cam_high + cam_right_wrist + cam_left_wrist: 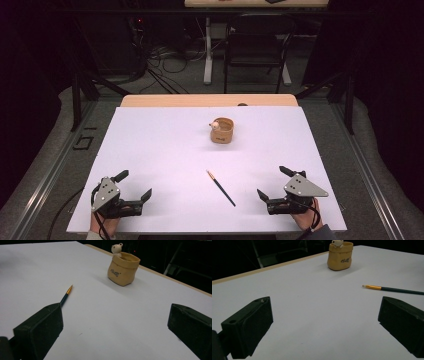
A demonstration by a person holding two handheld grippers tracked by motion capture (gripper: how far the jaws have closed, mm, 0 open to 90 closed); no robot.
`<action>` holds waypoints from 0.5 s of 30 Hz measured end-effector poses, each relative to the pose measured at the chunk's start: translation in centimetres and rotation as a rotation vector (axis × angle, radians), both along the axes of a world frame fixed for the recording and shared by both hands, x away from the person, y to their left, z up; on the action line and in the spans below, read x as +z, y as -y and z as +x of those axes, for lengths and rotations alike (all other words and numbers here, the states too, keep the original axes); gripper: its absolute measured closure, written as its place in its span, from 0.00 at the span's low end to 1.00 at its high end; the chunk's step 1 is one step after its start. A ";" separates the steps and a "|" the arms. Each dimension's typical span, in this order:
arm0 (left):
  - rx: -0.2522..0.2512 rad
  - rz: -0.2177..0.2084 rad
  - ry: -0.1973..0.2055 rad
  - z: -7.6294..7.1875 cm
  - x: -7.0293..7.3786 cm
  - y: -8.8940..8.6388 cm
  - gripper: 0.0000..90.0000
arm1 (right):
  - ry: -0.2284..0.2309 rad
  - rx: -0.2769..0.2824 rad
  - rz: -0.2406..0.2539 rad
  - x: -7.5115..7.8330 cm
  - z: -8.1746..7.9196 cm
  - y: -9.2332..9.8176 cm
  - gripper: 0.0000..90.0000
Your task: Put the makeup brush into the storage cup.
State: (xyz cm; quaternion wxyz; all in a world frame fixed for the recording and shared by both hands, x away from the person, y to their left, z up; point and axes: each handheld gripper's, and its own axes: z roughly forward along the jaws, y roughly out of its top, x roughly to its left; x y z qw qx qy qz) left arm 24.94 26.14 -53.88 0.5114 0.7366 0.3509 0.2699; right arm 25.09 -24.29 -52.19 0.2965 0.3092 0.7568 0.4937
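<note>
The left gripper rests at the near left corner of the white worktop, held by a hand at the bottom edge of the high view. Its 2 fingers stand wide apart with nothing between them, just bare white surface.

The right gripper sits at the near right corner, also in a hand. Its fingers are spread just as wide and hold nothing.

Between the 2 grippers, well apart from both, a dark green pencil lies flat on the worktop. It runs on a slant, with its gold-banded end pointing away from the person.

Farther back, near the middle of the worktop, stands a tan sack-shaped pot, upright and open at the top. A small white bear figure peeks over its rim. The pot bears dark lettering on its side, too small to read. Pencil and pot are well apart.
</note>
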 end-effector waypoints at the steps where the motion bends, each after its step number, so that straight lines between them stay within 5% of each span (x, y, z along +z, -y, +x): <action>1: 0.000 0.000 0.000 0.0 0.0 0.0 0.00 | -0.005 0.002 -0.009 0.0 0.1 -0.1 0.00; 15: -0.004 0.006 -0.005 0.1 0.0 0.2 0.00 | -0.039 0.026 -0.022 -0.2 1.3 -2.0 0.00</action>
